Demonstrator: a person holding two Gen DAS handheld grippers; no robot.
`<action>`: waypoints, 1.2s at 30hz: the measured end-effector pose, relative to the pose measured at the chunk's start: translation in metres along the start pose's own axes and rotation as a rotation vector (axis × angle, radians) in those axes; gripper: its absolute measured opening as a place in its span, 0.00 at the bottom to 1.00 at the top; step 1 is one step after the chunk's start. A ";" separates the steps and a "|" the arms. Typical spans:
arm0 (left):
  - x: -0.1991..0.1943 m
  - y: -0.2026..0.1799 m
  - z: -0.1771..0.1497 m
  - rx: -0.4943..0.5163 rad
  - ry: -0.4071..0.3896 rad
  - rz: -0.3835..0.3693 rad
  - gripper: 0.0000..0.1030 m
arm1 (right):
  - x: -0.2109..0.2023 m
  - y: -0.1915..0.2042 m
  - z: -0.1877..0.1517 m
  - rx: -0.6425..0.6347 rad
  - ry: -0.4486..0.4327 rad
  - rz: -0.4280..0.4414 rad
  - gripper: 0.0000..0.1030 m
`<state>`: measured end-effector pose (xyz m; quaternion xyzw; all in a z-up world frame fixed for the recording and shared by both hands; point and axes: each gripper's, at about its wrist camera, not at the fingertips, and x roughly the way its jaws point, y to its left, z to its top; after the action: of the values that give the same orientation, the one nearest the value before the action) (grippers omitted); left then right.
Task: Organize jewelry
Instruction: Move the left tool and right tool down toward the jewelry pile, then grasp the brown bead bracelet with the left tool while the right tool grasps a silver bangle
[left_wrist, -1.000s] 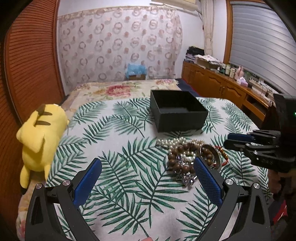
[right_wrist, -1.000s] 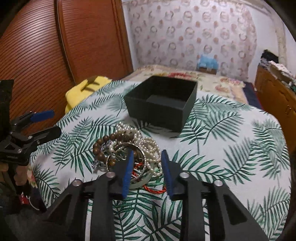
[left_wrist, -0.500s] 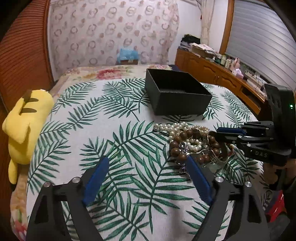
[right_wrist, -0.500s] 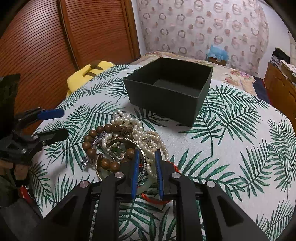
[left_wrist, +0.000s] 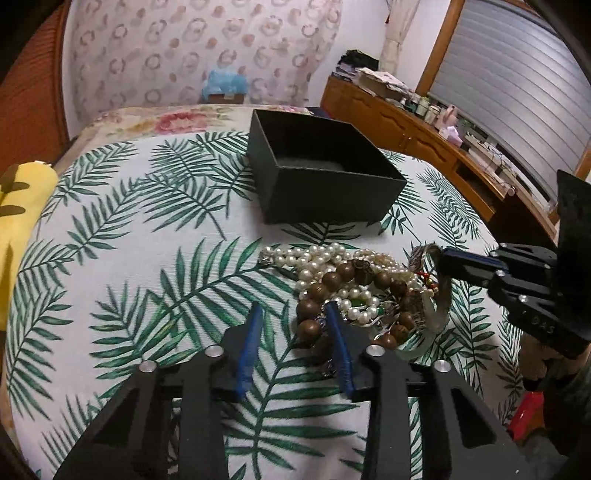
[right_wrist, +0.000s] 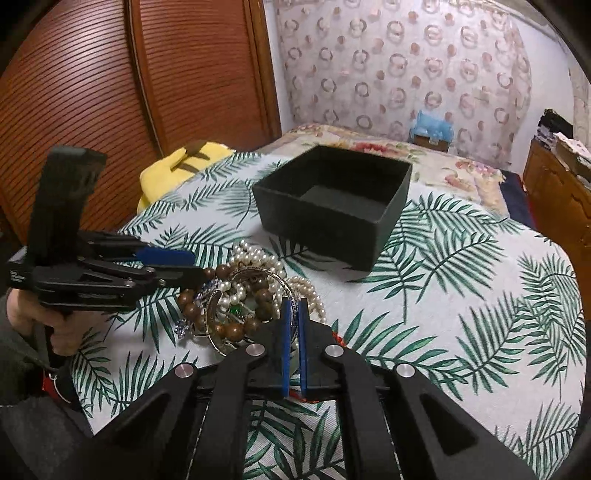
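Observation:
A pile of jewelry (left_wrist: 354, 291) lies on the leaf-print cloth: white pearl strands (left_wrist: 314, 258), a brown wooden bead bracelet (left_wrist: 317, 299) and a silver bangle (left_wrist: 439, 310). An open black box (left_wrist: 325, 177) stands just beyond it, empty inside. My right gripper (right_wrist: 293, 306) is shut on the silver bangle (right_wrist: 284, 286), tilting it up off the pile; it shows at the right in the left wrist view (left_wrist: 448, 258). My left gripper (left_wrist: 293, 314) is partly open at the pile's near left edge, its right finger touching the brown beads; it also shows in the right wrist view (right_wrist: 184, 264).
A yellow plush toy (left_wrist: 18, 206) lies at the cloth's left edge. A wooden sideboard (left_wrist: 424, 129) with clutter runs along the right. A wooden slatted door (right_wrist: 129, 92) stands on the left. A patterned curtain (left_wrist: 203, 55) hangs behind.
My left gripper moved forward to the pile and narrowed its jaws. My right gripper closed on the silver bangle and lifted its edge.

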<state>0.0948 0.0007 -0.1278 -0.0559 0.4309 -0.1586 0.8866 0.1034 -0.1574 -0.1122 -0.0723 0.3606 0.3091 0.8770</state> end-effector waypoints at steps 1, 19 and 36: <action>0.001 0.000 0.001 0.001 0.003 -0.003 0.26 | -0.005 -0.003 0.000 0.003 -0.005 0.001 0.04; -0.031 -0.032 0.023 0.074 -0.113 0.000 0.00 | -0.029 -0.009 -0.003 0.015 -0.040 -0.017 0.04; -0.014 -0.009 0.019 0.076 -0.040 0.070 0.03 | -0.032 -0.014 -0.002 0.027 -0.037 -0.024 0.04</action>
<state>0.0991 -0.0042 -0.1035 -0.0099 0.4087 -0.1424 0.9014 0.0929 -0.1845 -0.0935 -0.0588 0.3475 0.2947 0.8882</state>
